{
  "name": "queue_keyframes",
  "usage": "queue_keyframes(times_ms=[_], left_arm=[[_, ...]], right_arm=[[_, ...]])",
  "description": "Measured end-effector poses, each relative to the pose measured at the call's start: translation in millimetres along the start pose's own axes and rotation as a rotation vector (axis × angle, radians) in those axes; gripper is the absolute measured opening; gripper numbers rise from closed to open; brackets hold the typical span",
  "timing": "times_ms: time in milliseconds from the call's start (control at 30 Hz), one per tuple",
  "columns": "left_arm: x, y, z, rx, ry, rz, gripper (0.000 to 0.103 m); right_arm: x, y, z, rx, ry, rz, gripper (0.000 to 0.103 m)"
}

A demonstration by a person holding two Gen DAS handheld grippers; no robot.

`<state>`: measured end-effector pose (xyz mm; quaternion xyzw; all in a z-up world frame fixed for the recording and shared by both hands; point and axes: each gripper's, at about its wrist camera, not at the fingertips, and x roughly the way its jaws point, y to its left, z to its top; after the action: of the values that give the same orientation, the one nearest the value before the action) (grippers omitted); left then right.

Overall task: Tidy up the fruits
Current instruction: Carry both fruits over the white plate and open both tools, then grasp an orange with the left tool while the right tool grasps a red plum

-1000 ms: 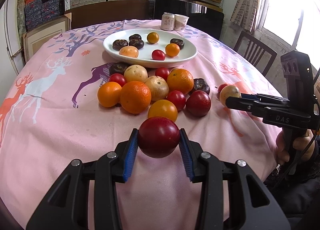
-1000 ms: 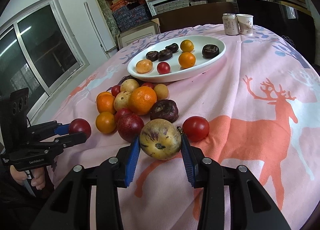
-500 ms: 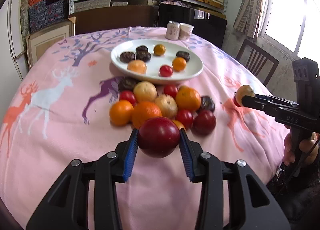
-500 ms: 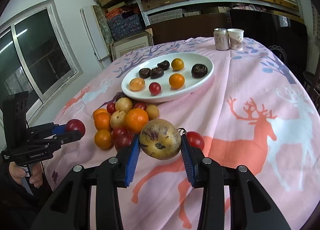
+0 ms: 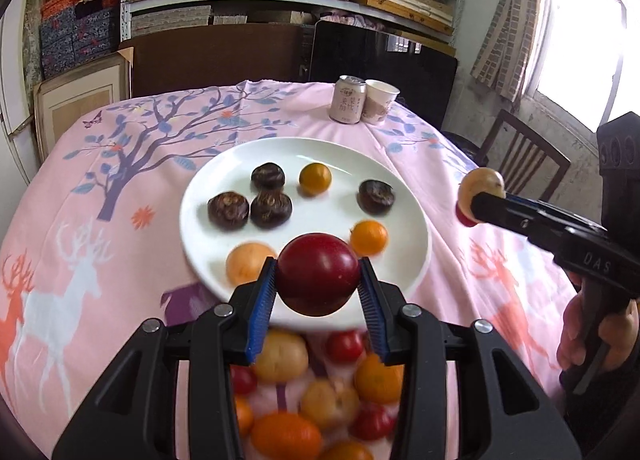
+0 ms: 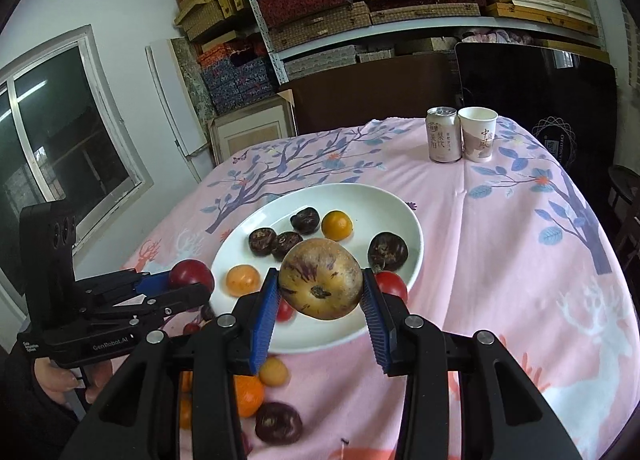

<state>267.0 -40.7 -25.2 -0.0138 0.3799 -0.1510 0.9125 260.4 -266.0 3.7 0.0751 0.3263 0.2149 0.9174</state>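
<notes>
White plate (image 5: 404, 196) on pink tablecloth (image 5: 120, 220) (deer, trees printed).

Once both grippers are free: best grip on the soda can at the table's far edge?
Grip the soda can across the middle of its upright round body. Come from its left side or front: the paper cup stands tight against its right, leaving no room for a finger there. The white plate sits nearer, so approach above it.

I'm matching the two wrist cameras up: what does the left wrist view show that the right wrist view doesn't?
Only the left wrist view: a wooden chair and a curtain.
Only the right wrist view: a dark-framed window.
Both: the white plate, drink can, paper cup, and each claw's fruit, red plum and speckled yellow fruit.
</notes>
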Motion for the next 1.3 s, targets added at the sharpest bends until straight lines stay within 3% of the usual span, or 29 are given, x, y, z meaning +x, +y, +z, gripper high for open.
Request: queue_keyframes(times_ms=[233, 300, 367, 500, 667, 800, 933, 1033, 1100, 1200, 1233, 1300], left_arm=[[61.7, 5.1, 20.0, -0.037, 0.092, 0.038, 0.042], [58.4, 7.2, 19.1, -0.05, 0.072, 0.034, 0.058], [45.3, 6.3, 17.6, -0.042, 0.034, 0.041, 0.065], [7.6, 0.9, 5.7, -0.008, -0.017, 0.026, 0.065], [-38.1, -15.1, -39.9, 0.084, -0.057, 0.031, 0.077], [-52.4, -26.4, -78.5, 0.14, -0.033, 0.073, 0.077], [-57.9, -31.9, -110.4, 0.16, 0.018, 0.08, 0.077], [-55.1, -31.6, -127.1, 0.163, 0.058, 0.086, 0.077], [-52.1, -32.1, -132.7, 0.16, 0.071, 0.088, 0.073], [-46.6, -32.7, -132.5, 0.14, 0.083, 0.073, 0.058], [-46.2, -33.2, -132.1, 0.14, 0.072, 0.077, 0.057], [-44.0, -34.8, -132.4, 0.148, 0.06, 0.085, 0.038]], right_arm=[[74.4, -6.8, 19.4, 0.012, 0.07, -0.021, 0.043], [76.7, -4.3, 19.8, -0.007, 0.05, -0.05, 0.053], [69.1, -4.1, 18.3, -0.007, 0.029, -0.048, 0.054], [39.4, -6.2, 5.5, 0.007, -0.004, -0.035, 0.054], [1.8, -18.5, -32.6, 0.066, -0.052, -0.044, 0.067], [-10.1, -21.5, -55.3, 0.118, 0.019, -0.118, 0.067], [-27.1, -4.7, -74.2, 0.066, 0.05, -0.122, 0.067], [-40.5, 0.7, -90.6, 0.072, 0.06, -0.099, 0.075], [-46.7, 1.6, -101.6, 0.085, 0.069, -0.089, 0.075], [-52.1, 2.3, -115.3, 0.097, 0.087, -0.078, 0.075], [-53.6, 3.2, -118.8, 0.098, 0.091, -0.08, 0.075], [-56.2, 4.6, -123.3, 0.094, 0.094, -0.086, 0.075]])
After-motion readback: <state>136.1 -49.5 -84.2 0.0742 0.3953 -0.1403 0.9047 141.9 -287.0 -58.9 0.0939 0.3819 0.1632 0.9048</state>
